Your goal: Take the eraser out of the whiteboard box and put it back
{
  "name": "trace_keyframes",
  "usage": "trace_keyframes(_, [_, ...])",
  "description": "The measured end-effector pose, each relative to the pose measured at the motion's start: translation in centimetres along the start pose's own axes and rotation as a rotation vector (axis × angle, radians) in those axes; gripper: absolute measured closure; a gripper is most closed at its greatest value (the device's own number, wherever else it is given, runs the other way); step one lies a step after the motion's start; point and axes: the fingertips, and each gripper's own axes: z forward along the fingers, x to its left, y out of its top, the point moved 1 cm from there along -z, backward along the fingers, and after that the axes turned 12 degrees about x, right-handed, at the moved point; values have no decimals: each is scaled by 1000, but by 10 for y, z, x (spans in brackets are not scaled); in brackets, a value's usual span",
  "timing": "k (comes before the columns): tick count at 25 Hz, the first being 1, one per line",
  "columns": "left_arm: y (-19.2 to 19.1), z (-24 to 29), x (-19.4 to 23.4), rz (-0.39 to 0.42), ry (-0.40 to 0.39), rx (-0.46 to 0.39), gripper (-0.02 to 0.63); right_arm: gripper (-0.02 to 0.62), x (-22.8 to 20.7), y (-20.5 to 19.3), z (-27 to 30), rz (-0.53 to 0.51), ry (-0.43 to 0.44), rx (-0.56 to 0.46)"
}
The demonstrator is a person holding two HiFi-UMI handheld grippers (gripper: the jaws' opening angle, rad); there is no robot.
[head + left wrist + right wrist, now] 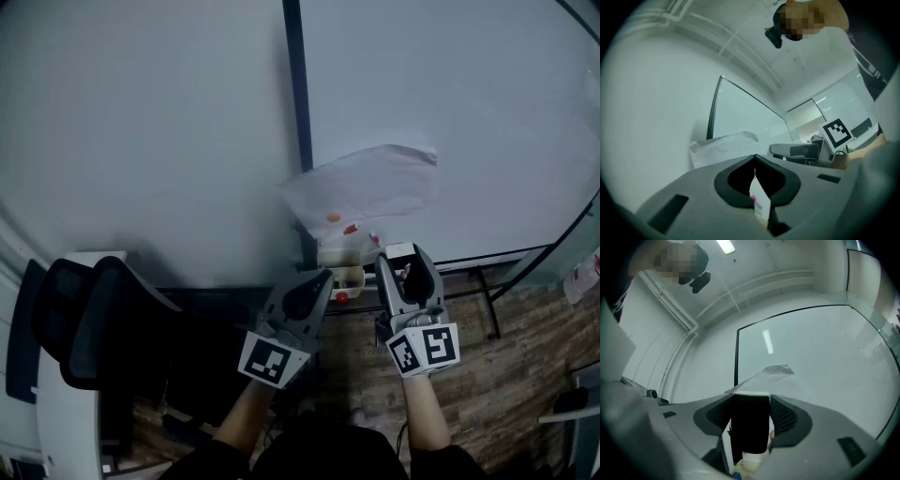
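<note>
Right gripper view: the eraser (750, 427), black with a pale top edge, stands upright between the jaws.
Right tongs (751, 401): pinching the eraser from both sides, with its pale end showing at the tips.
Eraser place: in the head view it is out of the whiteboard box (349, 275), held near it at the box's 3 o'clock.
Whiteboard box: small and cream, at the foot of the whiteboard (450, 112), between the tips of the two tongs.
Left tongs (754, 158): pressed together with the tips meeting and nothing between them. In the head view they sit just beside the box at its 8 o'clock.
Paper sheet (366, 187): white and creased, lying against the whiteboard at the box's 12 o'clock.
Chair (103, 319): black, at 8 o'clock in the head view, well apart from the box.
Floor (506, 375): wood-patterned, at 4 o'clock in the head view.
</note>
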Motion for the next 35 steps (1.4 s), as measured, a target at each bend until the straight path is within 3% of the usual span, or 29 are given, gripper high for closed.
trace_keyframes(12, [-71,31,40,-106,-35,120,601,359,-11,-71,56,47,-20,106])
trace_keyframes(35, [-136,56,66,-178,-43,193,601,357,-22,-169,114,23,-39,238])
